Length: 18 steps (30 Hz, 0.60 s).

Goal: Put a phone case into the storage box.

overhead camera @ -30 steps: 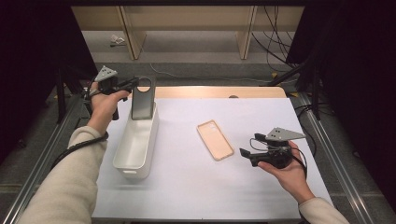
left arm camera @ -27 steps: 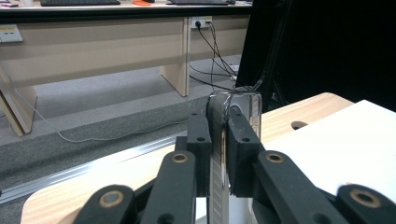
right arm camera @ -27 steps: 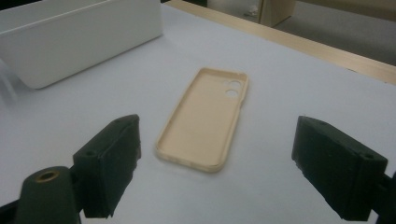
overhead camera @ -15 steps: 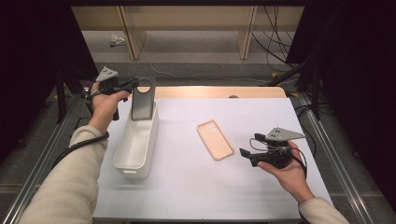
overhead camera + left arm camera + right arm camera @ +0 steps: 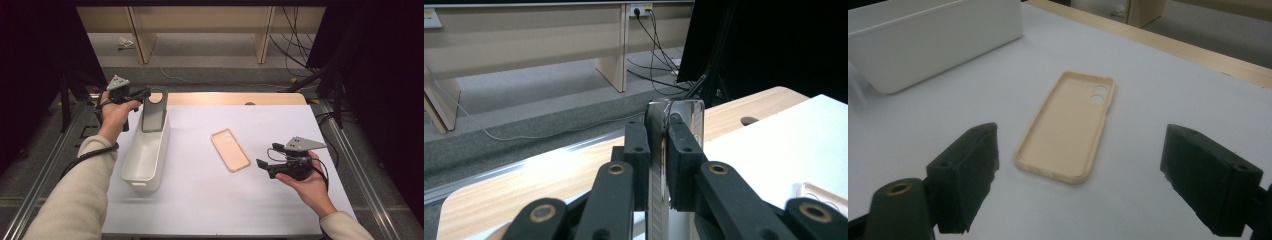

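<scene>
The left gripper [image 5: 145, 93] pinches a grey phone case [image 5: 153, 111] upright over the white bin [image 5: 131, 165] — lower it straight before letting go. The right gripper [image 5: 261, 156] waits, jaws wide, near the beige phone case [image 5: 230, 149].

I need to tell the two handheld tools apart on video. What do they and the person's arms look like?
Both tools, left and right, are black with two blocky jaws, brass-coloured pivot pins, a grey three-cornered plate on top and a trailing black cable. The person wears cream long sleeves.

The white table [image 5: 280, 125] is evenly lit from above, while darkness is kept at both sides. Glare is seen on the clamped grey case [image 5: 684, 117]; the near jaws are blurred.
</scene>
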Motion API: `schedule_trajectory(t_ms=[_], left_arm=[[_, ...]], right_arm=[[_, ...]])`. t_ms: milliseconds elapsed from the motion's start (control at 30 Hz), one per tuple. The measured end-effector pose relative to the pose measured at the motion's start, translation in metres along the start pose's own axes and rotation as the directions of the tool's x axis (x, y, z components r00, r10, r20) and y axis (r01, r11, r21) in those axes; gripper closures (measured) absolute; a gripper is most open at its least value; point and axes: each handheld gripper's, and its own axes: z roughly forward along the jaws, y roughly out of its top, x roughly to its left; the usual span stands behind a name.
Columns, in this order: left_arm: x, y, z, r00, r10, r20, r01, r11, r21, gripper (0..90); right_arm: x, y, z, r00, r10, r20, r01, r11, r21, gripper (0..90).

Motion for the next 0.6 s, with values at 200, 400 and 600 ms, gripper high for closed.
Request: schedule_trajectory(t_ms=[200, 400, 600], left_arm=[[0.002, -0.004, 0.001, 1.0, -0.005, 0.001, 0.005, 1.0, 0.007, 81.1], [0.003, -0.007, 0.003, 0.9999, -0.012, -0.002, 0.013, 0.9998, 0.012, 81.0], [0.006, -0.011, 0.004, 0.9998, -0.018, -0.005, 0.018, 0.9996, 0.022, 80.9]], right_arm=[[0.0, 0.0, 0.0, 1.0, 0.001, 0.001, -0.001, 1.0, 0.001, 16.5], [0.0, 0.0, 0.0, 1.0, 0.001, 0.003, -0.001, 1.0, 0.002, 16.4], [0.0, 0.0, 0.0, 1.0, 0.002, 0.002, -0.002, 1.0, 0.002, 16.5]])
